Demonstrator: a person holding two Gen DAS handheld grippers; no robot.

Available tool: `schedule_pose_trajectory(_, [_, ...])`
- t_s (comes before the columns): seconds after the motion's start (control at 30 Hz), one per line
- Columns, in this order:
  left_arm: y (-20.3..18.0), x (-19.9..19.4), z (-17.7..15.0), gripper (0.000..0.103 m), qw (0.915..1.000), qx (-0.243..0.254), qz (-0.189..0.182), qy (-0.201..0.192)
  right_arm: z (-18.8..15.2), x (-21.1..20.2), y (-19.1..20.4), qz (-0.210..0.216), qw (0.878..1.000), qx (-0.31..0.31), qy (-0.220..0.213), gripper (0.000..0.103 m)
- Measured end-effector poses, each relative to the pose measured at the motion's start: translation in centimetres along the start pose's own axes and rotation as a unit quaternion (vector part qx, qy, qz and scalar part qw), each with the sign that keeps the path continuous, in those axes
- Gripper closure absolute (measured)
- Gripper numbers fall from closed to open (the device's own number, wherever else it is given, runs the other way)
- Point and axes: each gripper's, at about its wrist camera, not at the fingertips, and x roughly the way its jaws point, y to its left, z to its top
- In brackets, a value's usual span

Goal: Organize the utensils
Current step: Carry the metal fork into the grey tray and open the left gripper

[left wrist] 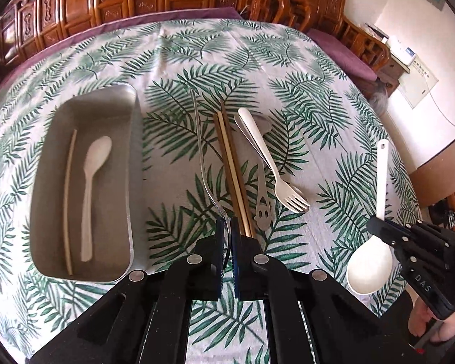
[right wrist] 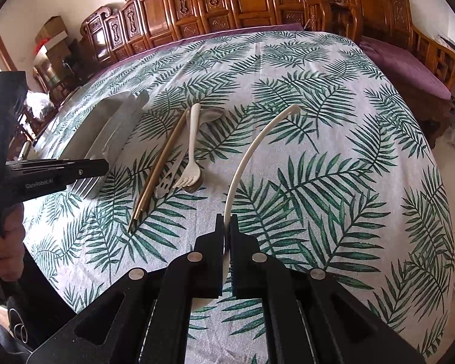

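- My left fingers (left wrist: 226, 227) are clamped on the slim, curved, silver metal fork (left wrist: 200, 151); they grip it near the tine end (the tines show in the right wrist view, poking out past that gripper), and the handle reaches away across the leaf-print tabletop (left wrist: 288, 60).
- My right fingers (right wrist: 226, 227) are pinched on the neck of the white plastic spoon (left wrist: 371, 261), its round bowl toward me and its long handle pointing away.
- Landmark: the grey rectangular metal tray (left wrist: 130, 182). Inside it already lie a white plastic spoon (left wrist: 92, 182) and one pale wooden chopstick (left wrist: 68, 194).
- Just right of the tray is my held fork; further right, on the cloth, lie the brown and pale chopsticks (left wrist: 230, 166), then a metal spoon with a cut-out handle (left wrist: 262, 212) under a white plastic fork (left wrist: 276, 170). My held spoon is farthest from the tray.
- Step in hand, as I judge it: carrying picked utensils to the tray, fork first since it is nearest.
- Next move calls for lifting the fork clear of the tray's wall, lining it up with the long side beside the spoon inside, lowering, then letting go. The spoon should follow; the loose pile remains.
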Motion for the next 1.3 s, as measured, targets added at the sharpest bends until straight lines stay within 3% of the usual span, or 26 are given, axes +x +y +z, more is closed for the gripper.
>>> schedule_pose_trajectory(0.53, [4.2,-4.4,-0.1,0.1,0.9991,0.001,0.006,-0.043,3.2,-0.3,6.8,0.02,0.998,-0.063,-0.016,0.099])
schedule_pose_trajectory(1.0, [11.3,-1.9,0.6,0.099,0.999,-0.035,0.019,-0.022,7.8,2.2,13.1,0.034,0.994,-0.103,-0.016,0.099])
schedule_pose_trajectory(1.3, [12.8,-0.6,1.3,0.098,0.999,-0.04,0.012,-0.016,8.3,3.0,14.4,0.025,0.993,-0.114,-0.004,0.099])
